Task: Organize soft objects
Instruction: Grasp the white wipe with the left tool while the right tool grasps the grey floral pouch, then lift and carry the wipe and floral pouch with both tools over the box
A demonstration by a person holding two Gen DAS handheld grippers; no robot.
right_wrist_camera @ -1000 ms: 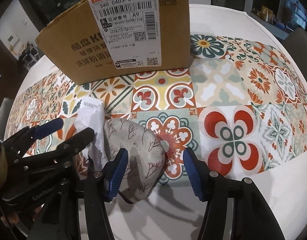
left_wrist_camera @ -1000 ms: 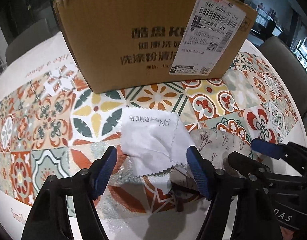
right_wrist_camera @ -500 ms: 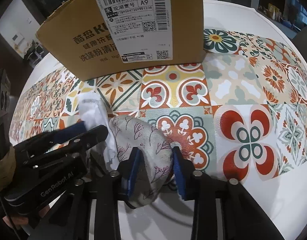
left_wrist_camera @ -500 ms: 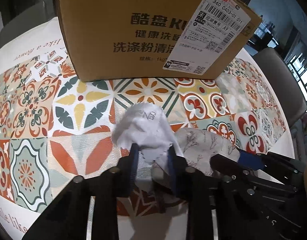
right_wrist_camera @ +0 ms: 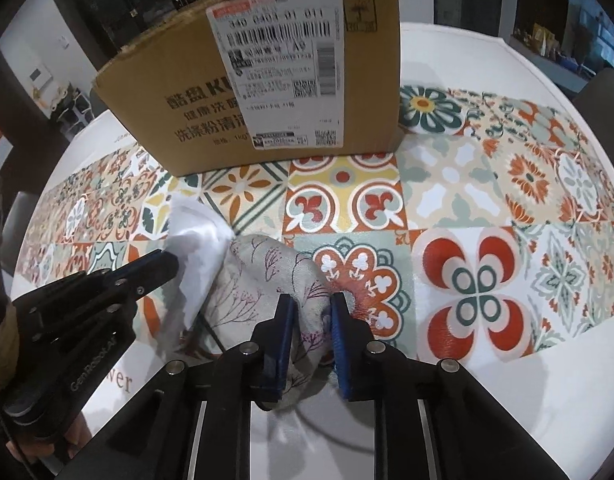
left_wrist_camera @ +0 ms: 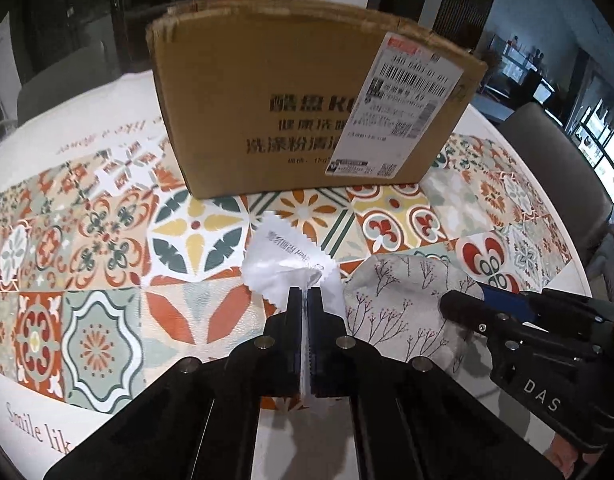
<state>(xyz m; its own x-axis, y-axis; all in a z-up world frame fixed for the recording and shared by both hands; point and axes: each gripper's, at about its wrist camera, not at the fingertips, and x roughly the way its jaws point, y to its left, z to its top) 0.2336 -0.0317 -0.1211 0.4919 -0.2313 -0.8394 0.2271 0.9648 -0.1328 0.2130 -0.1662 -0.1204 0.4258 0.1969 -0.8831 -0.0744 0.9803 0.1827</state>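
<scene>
Cardboard box (left_wrist_camera: 307,100) sits at the top centre of both views, straight ahead of your 2 grippers, and that is the relation your next move hangs on: both soft things lie below it in the frame, between you and its printed front wall. I judge the box to be where they go, though its open top is not visible from here.

Your left gripper (left_wrist_camera: 305,300) is pinched nearly flat on the white cloth (left_wrist_camera: 283,256), a thin sheet with a zigzag-cut edge and a line of grey print; its free end fans up and away toward the box. Your right gripper (right_wrist_camera: 313,316) is closed to a narrow gap on the floral pouch (right_wrist_camera: 263,276), a padded, rounded fabric piece printed with fine branch motifs, bunched between the blue pads (right_wrist_camera: 286,320).

Cloth and pouch touch or overlap at centre left of the right wrist view, with the cloth on the left. The 2 grippers look about equally near the box.

Both things are limp, so expect sagging ends to drag on the tiled-pattern worktop (right_wrist_camera: 487,200), which looks smooth and glossy. You will likely need to raise both well above the box's rim.
</scene>
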